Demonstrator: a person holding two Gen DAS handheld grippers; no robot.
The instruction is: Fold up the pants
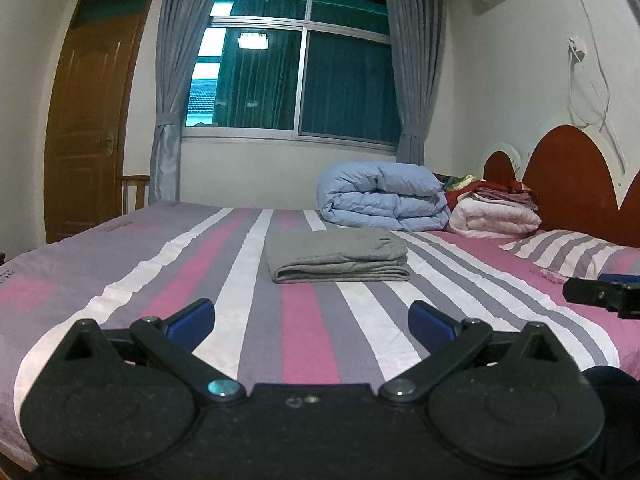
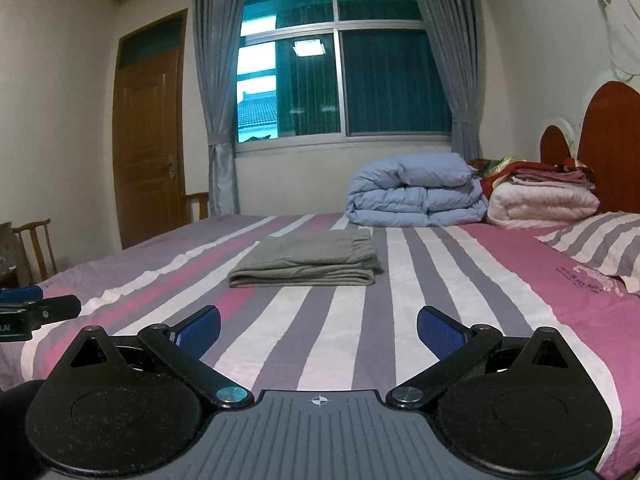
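Grey pants [image 1: 338, 255] lie folded into a neat stack in the middle of the striped bed [image 1: 304, 320]; the right wrist view has the same pants [image 2: 308, 258] a little left of centre. My left gripper [image 1: 312, 322] hovers over the near part of the bed, well short of the pants, open with nothing between its blue pads [image 1: 192, 322]. My right gripper [image 2: 318, 330] is likewise open and empty, back from the pants. Each gripper shows at the edge of the other's view: the right gripper [image 1: 604, 296], the left gripper [image 2: 36, 312].
A folded light-blue duvet [image 1: 384, 196] and a pile of blankets [image 1: 494, 208] sit at the far side near the red headboard [image 1: 572, 176]. A striped pillow [image 1: 576, 254] lies at the right. Wooden chairs [image 2: 36, 248] and a door [image 1: 92, 120] stand left of the bed.
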